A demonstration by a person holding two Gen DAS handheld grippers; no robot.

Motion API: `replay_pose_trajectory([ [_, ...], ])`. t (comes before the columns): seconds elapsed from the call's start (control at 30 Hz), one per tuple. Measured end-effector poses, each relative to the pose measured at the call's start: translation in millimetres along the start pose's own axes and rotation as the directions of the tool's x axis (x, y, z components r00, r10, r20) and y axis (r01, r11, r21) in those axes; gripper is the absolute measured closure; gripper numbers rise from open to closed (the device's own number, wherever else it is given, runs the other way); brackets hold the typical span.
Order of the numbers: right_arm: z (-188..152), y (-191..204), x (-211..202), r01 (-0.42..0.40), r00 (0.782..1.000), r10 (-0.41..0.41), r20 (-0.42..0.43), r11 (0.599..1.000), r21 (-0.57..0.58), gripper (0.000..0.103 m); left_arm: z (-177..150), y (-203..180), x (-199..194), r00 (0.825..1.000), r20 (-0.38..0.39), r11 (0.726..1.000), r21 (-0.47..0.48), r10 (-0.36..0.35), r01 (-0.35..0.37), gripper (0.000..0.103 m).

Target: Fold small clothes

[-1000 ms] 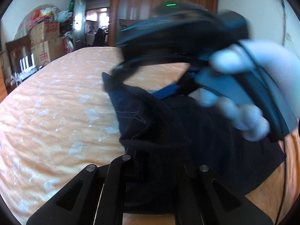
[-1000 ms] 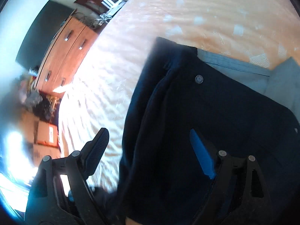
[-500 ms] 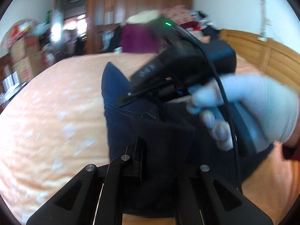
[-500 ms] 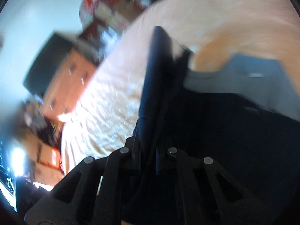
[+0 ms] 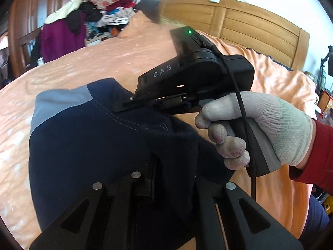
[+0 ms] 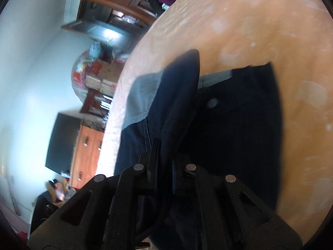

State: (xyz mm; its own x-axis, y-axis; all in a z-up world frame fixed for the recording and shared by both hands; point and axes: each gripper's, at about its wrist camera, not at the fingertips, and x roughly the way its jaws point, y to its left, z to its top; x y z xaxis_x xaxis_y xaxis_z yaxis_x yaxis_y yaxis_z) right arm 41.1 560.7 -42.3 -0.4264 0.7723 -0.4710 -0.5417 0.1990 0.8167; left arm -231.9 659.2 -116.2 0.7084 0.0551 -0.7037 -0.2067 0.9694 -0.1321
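Observation:
A navy garment (image 5: 83,141) with a grey lining panel (image 5: 60,102) lies partly lifted on the orange bed sheet (image 5: 104,62). My left gripper (image 5: 172,179) is shut on a bunched fold of it at the near edge, and the cloth hides the right finger. In the left wrist view, my right gripper (image 5: 122,107), held by a white-gloved hand (image 5: 260,125), pinches the stitched edge farther up. In the right wrist view, the right gripper (image 6: 165,166) is shut on a raised ridge of the navy garment (image 6: 239,135), which has a snap button (image 6: 212,103).
A wooden headboard (image 5: 239,25) stands behind the bed. A heap of clothes (image 5: 108,6) and a purple coat (image 5: 60,39) sit off its far side. A wooden dresser (image 6: 87,152), a dark screen (image 6: 62,141) and cardboard boxes (image 6: 97,77) stand beyond the bed sheet (image 6: 260,31).
The right gripper, open one second ago, has shut on the garment's edge. Both grippers have swung round with the cloth, and the grey lining now shows.

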Motion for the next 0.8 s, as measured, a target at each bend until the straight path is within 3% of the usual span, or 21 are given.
replay_pose_trajectory([
  [0.2,-4.4,-24.6,-19.5,0.013,1.0,-0.014,0.027,0.999,0.035,0.095,9.3,-27.8,32.6,0.999,-0.03,0.998,0.034,-0.044,0.045,0.09],
  [0.3,-9.8,-64.6,0.2,0.045,0.999,-0.041,-0.032,0.991,0.128,0.096,-0.9,-34.7,68.3,0.991,-0.129,0.999,0.031,-0.039,0.044,0.088],
  [0.37,-14.0,-70.9,2.2,0.016,1.0,-0.013,-0.019,0.988,0.156,0.098,-11.6,-37.6,88.9,0.982,-0.188,0.999,0.028,-0.034,0.04,0.088],
  [0.47,-14.5,-67.4,-0.5,0.009,1.0,-0.007,-0.011,0.989,0.147,0.096,-13.3,-38.4,87.6,0.984,-0.174,0.998,0.031,-0.043,0.049,0.086],
  [0.57,-14.6,-74.1,-2.2,-0.032,0.999,0.039,-0.03,0.98,0.196,0.089,-12.0,-41.3,84.0,0.982,-0.185,0.997,0.056,-0.039,0.05,0.085],
  [0.63,-18.6,-70.2,-9.3,-0.047,0.998,0.056,-0.038,0.979,0.2,0.067,-14.6,-37.5,67.9,0.982,-0.183,0.995,0.065,-0.056,0.069,0.084],
  [0.73,-36.0,-50.5,-26.0,-0.053,0.997,0.062,-0.053,0.984,0.168,0.043,-16.2,-38.2,22.7,0.989,-0.127,0.994,0.06,-0.08,0.088,0.079],
  [0.8,-50.2,-42.1,-34.1,-0.052,0.996,0.063,-0.06,0.985,0.166,0.038,-23.3,-29.5,-10.7,0.994,-0.092,0.996,0.051,-0.065,0.07,0.077],
])
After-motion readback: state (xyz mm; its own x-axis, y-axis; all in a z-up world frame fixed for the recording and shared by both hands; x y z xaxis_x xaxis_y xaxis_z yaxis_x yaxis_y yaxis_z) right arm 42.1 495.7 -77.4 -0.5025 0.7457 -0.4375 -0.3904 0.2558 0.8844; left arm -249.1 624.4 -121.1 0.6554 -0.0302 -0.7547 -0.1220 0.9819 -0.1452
